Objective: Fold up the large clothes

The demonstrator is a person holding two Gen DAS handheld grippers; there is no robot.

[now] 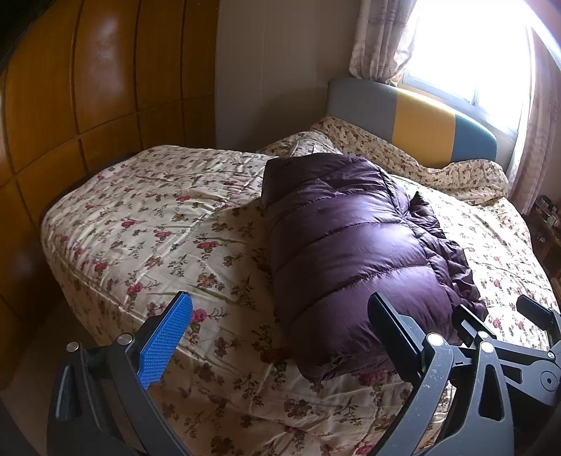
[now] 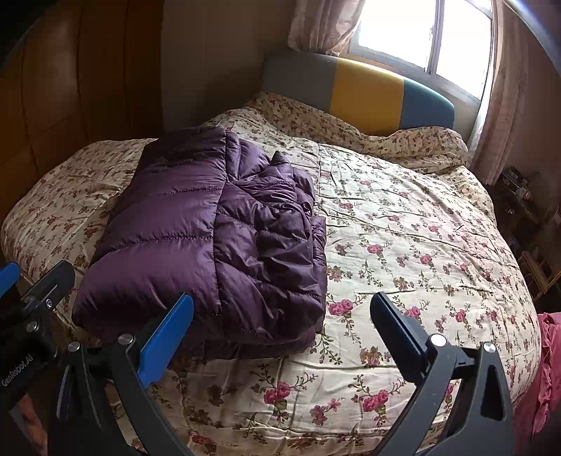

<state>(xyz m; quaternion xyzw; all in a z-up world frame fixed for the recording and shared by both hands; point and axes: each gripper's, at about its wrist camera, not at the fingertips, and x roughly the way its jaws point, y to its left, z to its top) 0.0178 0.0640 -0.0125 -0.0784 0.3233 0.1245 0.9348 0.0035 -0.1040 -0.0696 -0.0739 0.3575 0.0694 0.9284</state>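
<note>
My left claw (image 1: 280,336) hung spread wide above the near edge of the bed (image 1: 147,224), pinching nothing, and my right claw (image 2: 282,333) was spread the same way just beside it. I judged both were held back because the folding looked finished. Just beyond them the purple puffer jacket (image 2: 196,231) lay folded into a thick bundle on the flowered quilt (image 2: 403,224), with the headboard (image 2: 364,93) and window (image 2: 420,31) far behind

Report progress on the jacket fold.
Done: the purple jacket lies folded in a compact bundle on the floral bed. In hand: nothing; the left gripper and right gripper are both open, off the jacket. Left: possibly tidying the rumpled right edge.
</note>
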